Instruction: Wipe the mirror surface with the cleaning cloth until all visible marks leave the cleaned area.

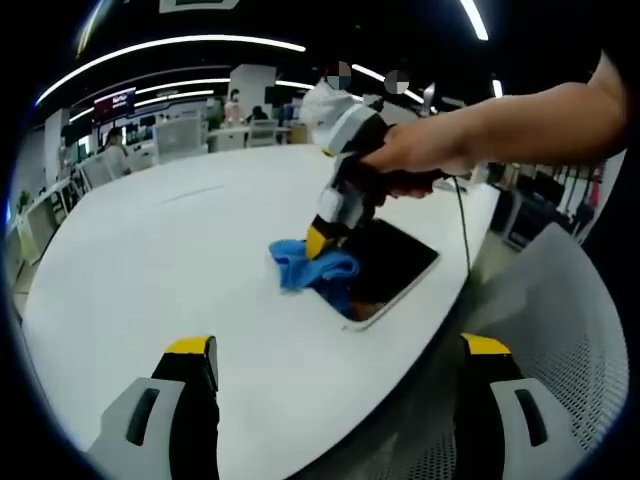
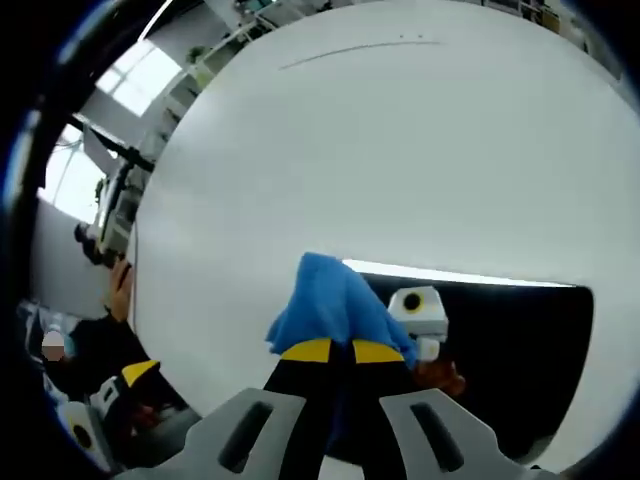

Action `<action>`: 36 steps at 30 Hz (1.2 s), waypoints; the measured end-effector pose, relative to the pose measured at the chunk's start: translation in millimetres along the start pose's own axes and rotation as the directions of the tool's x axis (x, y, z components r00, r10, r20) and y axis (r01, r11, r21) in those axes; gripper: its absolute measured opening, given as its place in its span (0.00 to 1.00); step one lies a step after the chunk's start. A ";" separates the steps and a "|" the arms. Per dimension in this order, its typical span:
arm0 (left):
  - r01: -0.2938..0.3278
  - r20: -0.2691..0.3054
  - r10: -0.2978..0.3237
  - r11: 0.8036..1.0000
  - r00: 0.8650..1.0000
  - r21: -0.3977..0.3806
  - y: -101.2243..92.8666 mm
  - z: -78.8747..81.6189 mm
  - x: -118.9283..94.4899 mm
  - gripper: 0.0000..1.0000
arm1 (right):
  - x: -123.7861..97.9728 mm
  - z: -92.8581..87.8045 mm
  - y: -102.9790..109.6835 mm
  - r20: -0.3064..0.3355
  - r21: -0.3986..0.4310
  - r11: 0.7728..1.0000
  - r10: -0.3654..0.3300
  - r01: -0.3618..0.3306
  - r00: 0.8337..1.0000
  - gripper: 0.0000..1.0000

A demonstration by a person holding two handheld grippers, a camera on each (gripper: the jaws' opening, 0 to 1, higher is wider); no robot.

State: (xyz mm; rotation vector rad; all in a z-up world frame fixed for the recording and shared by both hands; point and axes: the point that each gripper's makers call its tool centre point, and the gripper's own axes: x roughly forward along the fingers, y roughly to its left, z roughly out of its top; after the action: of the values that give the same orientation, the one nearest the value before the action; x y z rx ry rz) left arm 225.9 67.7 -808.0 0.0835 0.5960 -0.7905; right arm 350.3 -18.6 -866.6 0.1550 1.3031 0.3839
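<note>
White table (image 1: 180,250): right hand-held gripper (image 2: 332,352) clamps blue cloth (image 2: 325,305) against mirror (image 2: 520,350).

Right gripper (image 2: 332,352) fingers closed, left gripper (image 1: 338,350) fingers apart

One blue cloth (image 1: 312,267), one mirror (image 1: 392,265), one white table (image 1: 180,250), seemingly two tongs (image 1: 318,243).
</note>
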 end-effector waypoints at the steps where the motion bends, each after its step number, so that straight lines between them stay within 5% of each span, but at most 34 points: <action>1: 0.000 -0.002 0.000 1.000 1.000 0.000 0.6 -0.7 0.5 0.99 | 0.4 1.1 -0.1 0.000 -0.002 1.000 -0.001 0.001 1.000 0.00; 20: 0.007 -0.010 -0.007 1.000 1.000 0.002 -1.9 -1.6 1.2 0.99 | 8.7 30.3 -6.5 0.025 0.035 0.999 0.010 -0.011 1.000 0.00; 36: 0.005 -0.008 -0.005 1.000 1.000 0.002 -1.5 -1.3 0.9 0.99 | 7.3 28.1 -4.5 0.014 0.002 1.000 0.017 -0.017 1.000 0.00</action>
State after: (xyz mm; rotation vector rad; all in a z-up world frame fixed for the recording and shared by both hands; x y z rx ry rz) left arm 224.7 66.4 -809.3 0.0874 0.6032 -0.7958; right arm 379.7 -17.3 -867.2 0.1702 1.2888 0.3954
